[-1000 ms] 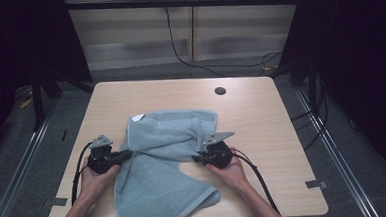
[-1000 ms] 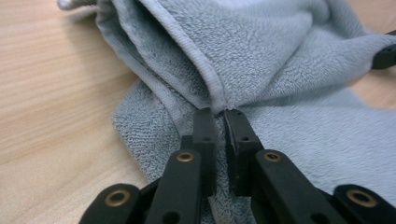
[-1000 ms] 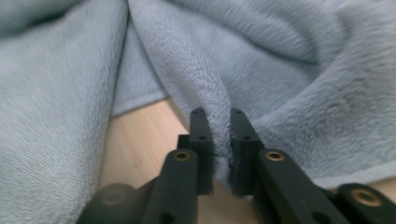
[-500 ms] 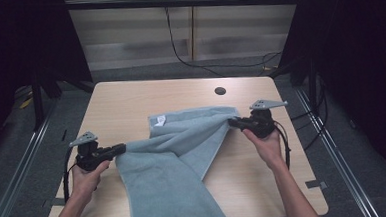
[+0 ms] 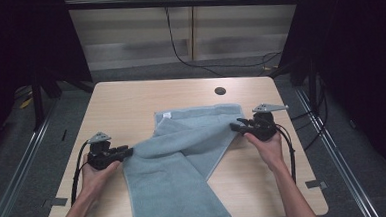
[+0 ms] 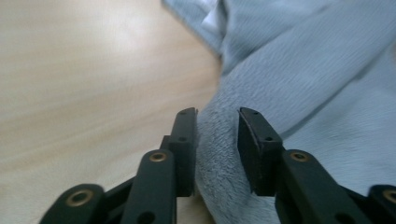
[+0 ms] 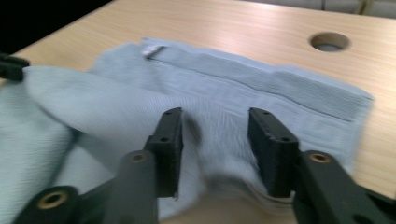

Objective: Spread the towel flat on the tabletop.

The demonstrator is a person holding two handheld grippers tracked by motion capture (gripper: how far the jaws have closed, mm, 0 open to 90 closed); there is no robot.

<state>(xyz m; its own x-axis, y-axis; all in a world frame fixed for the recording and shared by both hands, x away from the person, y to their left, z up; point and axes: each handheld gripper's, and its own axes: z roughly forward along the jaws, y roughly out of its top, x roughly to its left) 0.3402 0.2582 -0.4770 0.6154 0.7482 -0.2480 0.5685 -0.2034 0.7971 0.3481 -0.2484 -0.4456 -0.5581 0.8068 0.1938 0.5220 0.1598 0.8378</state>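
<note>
Blue towel [image 5: 183, 154] lies mid-table, below the cable hole [image 5: 220, 91]. Left gripper [image 5: 125, 152] and right gripper [image 5: 238, 125] jaws just opening, cloth loose between. Back straight off; don't drag folds.

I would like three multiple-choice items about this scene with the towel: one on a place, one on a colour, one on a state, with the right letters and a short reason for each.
1. Where is the round hole in the table?
A. beyond the towel, near the far edge
B. under the left hand-held gripper
C. at the near right corner

2. What colour is the towel?
A. red
B. light blue-grey
C. black

3. How do the jaws of the right hand-held gripper stand?
A. apart, with towel between them
B. shut on a cup
C. shut with nothing between

Answers:
1 A, the hole lies past the towel's far hem.
2 B, its pile is pale blue-grey in every view.
3 A, a gap shows between the jaws with towel in it; they have just been opening.
</note>
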